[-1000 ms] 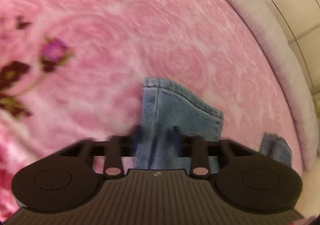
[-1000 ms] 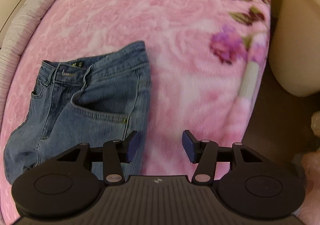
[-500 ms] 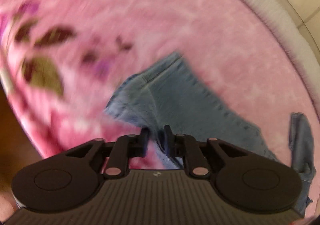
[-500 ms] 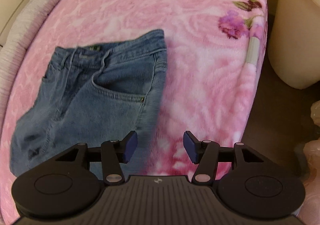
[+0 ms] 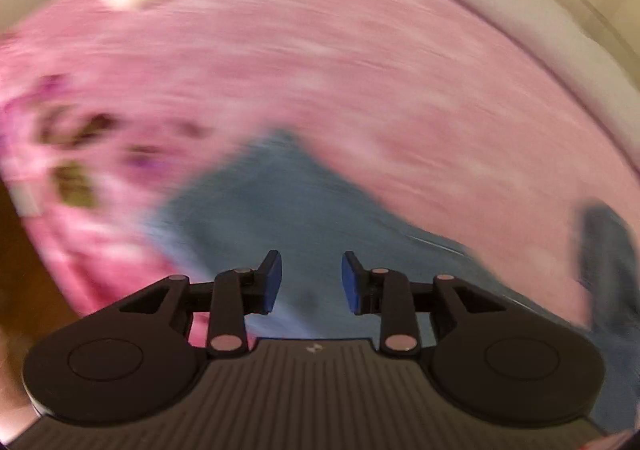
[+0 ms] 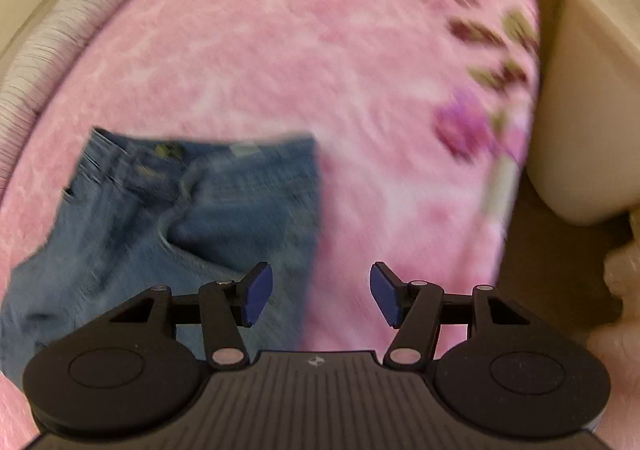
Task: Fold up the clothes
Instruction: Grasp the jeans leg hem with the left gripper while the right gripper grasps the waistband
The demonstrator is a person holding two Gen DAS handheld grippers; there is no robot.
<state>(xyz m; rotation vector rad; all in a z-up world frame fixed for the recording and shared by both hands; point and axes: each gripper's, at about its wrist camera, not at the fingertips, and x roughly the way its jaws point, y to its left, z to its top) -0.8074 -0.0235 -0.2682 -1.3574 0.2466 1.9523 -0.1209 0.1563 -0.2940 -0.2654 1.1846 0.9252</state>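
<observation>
Left wrist view shows the biggest change: half a second ago the left tongs [image 5: 311, 282] were pinched on a fold of the blue jeans [image 5: 288, 218], and now their blue pads [image 5: 273, 281] stand apart with nothing between them, the denim released and lying on the pink floral blanket [image 5: 360, 90] beneath and ahead of them. That picture is heavily motion-blurred, so whether the pads touch the cloth cannot be told. A second strip of denim shows at the right edge. In the right wrist view the jeans [image 6: 192, 210] lie flat on the blanket [image 6: 300, 50] at lower left, waistband toward the far side, much as before but lower in frame. The right tongs [image 6: 321, 294] are spread wide and hold nothing, as earlier; the left pad sits over the jeans' near edge, the right pad over bare blanket. A striped pillow [image 6: 60, 42] lies at the bed's far left.
</observation>
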